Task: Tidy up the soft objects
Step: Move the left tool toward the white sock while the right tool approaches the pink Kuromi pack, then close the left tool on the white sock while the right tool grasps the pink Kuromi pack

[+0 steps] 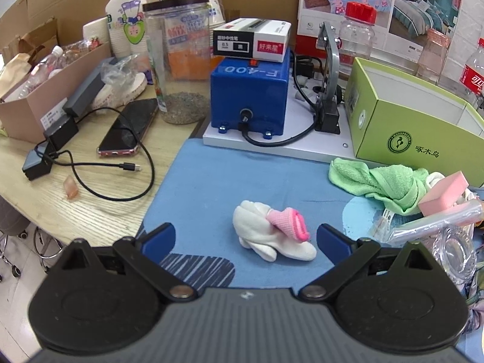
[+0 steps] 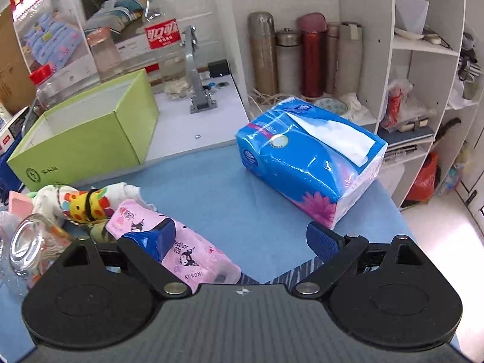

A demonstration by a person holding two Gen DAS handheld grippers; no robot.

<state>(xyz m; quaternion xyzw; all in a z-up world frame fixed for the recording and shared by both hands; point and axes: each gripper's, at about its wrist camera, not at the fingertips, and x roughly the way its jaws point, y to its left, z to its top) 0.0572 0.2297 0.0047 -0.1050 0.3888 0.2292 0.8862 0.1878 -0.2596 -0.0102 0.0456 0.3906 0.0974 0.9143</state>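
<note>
Left gripper (image 1: 245, 239): jaws spread wide, nothing between them, aimed at the white and pink sock bundle (image 1: 272, 234) lying low centre of the left wrist view on the blue mat (image 1: 227, 175); the spread suits a straddling pick.

Right gripper (image 2: 240, 239): likewise released and empty. Its left fingertip overlaps the pink tissue pack (image 2: 193, 248) at lower left of the right wrist view; contact cannot be judged from this angle.

Green towel (image 1: 381, 181): crumpled at centre right, just beside the green box (image 1: 402, 127), open-topped and the probable bin for soft goods. Box carries a round bird logo with Chinese characters.

Blue tissue pack (image 2: 308, 157): centre right, flap torn open, brand print too small to read.

Legible writing: "KUROMI" on the pink pack; "F-400", seen inverted, on the blue unit (image 1: 249, 93); "0.5" on the pen carton (image 1: 251, 40) stacked atop it.
</note>
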